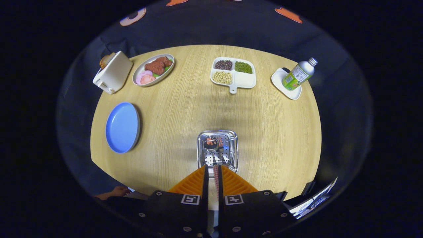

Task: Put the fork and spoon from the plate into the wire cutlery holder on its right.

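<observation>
Cutlery sits partly inside the wire cutlery holder (217, 149), a shiny perforated metal basket standing on the round wooden table (185, 109) just ahead of the fingers. A thin pinkish handle (216, 177) runs up through the narrow gap between the two fingers and into the holder; its working end lies among reflections in there, so whether it is the fork or the spoon is hard to say. A dark rounded shape inside the basket may be a spoon bowl. The gripper (211, 173) is nearly closed, its fingers squeezed against that handle from both sides.

Well to the left of the holder lies the blue plate (122, 127), bare on top. Beyond it, at the table's far left, stands a white toaster (112, 72) with bread poking out, and just beside that an oval dish (153, 69) of meat and sliced sausage. At the far middle is a white divided tray (234, 73) with dark beans, green beans and pale soybeans in three of its compartments. Far right, a metal bottle (299, 74) with a green label leans over a small white dish (286, 84). A person's hand (115, 191) rests at the near edge of the table, left of the gripper.
</observation>
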{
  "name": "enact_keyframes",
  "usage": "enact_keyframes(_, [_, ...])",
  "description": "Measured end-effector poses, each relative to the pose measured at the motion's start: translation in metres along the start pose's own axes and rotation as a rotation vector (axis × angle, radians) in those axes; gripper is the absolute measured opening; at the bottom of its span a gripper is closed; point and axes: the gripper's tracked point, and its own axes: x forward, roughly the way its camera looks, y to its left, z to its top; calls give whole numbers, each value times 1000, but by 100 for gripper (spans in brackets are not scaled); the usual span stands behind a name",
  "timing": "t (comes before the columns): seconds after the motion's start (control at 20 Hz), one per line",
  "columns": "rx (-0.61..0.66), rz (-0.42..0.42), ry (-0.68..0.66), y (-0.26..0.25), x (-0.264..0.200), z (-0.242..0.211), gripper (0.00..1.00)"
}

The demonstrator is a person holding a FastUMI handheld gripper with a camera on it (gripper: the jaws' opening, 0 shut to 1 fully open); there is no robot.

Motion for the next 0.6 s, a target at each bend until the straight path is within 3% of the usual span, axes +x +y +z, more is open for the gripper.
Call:
enact_keyframes(0.2, [33,-5,-238,-3,-27,48,22])
enact_keyframes(0.4, [49,-20,-545,-4,-82,104,44])
enact_keyframes(0.45, [52,-29,-609,-6,-96,115,53])
enact_keyframes(0.6, [64,-49,-743,-8,-130,134,71])
